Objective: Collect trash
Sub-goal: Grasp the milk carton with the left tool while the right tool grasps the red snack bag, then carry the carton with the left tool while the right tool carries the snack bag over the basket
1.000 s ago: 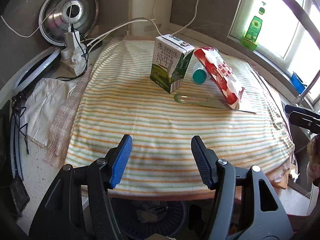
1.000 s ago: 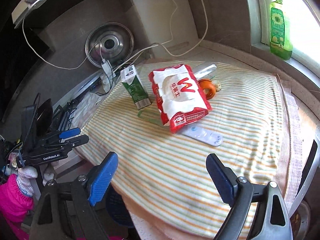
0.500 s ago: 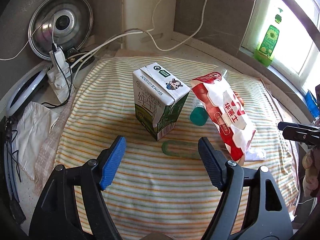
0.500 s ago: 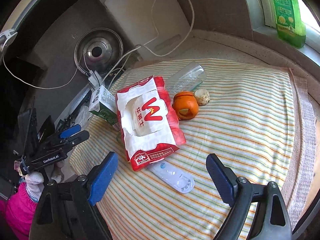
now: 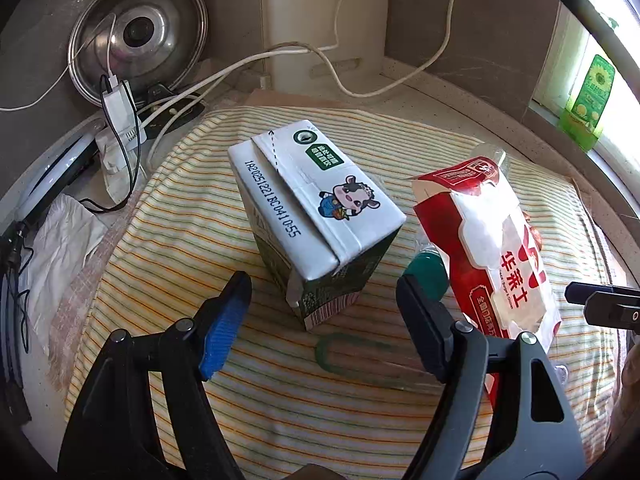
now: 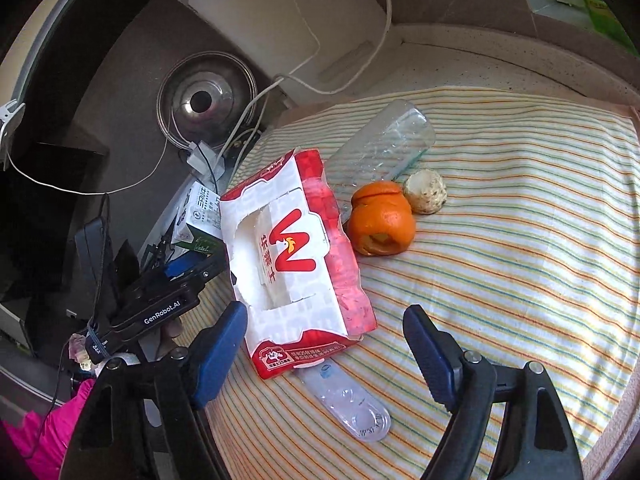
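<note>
The left hand-held gripper (image 5: 324, 312) gapes wide and empty, its fingers either side of the milk carton (image 5: 316, 216) at 12 o'clock (likely first pick). The right hand-held gripper (image 6: 326, 344), equally open, frames the torn red-and-white box (image 6: 298, 264) on the striped cloth (image 6: 520, 240).

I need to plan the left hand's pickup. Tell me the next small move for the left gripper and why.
Probably ease the left gripper forward and down so its fingers pass either side of the milk carton, then close. Its jaws are open and empty, the carton stands upright on the striped cloth just ahead of the gap, and the fingers are not yet alongside it.
</note>
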`<state>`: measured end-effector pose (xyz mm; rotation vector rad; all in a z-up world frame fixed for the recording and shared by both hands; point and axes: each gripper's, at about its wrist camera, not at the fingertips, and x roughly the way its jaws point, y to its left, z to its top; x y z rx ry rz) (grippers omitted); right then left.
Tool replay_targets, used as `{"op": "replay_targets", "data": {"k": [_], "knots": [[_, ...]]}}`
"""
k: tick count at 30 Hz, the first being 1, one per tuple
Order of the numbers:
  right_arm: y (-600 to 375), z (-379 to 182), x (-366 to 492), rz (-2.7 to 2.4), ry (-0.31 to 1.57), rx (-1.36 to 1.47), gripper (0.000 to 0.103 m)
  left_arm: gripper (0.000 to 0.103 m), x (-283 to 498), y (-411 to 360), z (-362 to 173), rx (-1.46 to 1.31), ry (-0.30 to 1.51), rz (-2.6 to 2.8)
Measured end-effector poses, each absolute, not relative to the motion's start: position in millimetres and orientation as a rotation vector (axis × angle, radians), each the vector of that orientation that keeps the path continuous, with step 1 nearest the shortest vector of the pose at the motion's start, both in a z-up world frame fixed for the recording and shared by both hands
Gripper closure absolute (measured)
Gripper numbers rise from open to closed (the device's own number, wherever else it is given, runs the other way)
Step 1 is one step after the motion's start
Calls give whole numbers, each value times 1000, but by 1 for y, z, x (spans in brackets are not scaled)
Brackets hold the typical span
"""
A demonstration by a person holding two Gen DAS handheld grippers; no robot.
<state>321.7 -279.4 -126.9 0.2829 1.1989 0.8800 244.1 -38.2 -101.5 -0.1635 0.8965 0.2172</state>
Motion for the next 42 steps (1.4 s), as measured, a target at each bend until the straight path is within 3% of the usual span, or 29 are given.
{"op": "replay_targets", "data": {"k": [13, 15, 16, 17, 19, 27, 30, 36, 42], "knots": [[-257, -168, 358, 989, 1295, 483, 21, 26, 264, -29, -117, -217, 912, 284], [-256, -170, 361, 1004, 1299, 506, 22, 34, 264, -28, -117, -220, 912, 280], [-254, -171, 362, 1004, 1302, 506, 24, 44, 264, -27, -116, -221, 915, 278], [-251, -171, 362, 1008, 1306, 502, 27, 52, 263, -25, -116, -223, 918, 275], [-245, -171, 362, 1021, 1315, 497, 34, 57, 262, -23, -115, -223, 914, 273], [-238, -168, 350, 1043, 1325, 510, 64, 57, 251, -8, -109, -244, 897, 254], [-236, -160, 344, 1040, 1306, 482, 71, 57, 245, -5, -105, -236, 891, 242], [-234, -139, 332, 999, 1243, 454, 81, 57, 229, -2, -97, -226, 879, 208], [-236, -121, 312, 932, 1188, 390, 82, 57, 210, -1, -89, -202, 868, 168]]}}
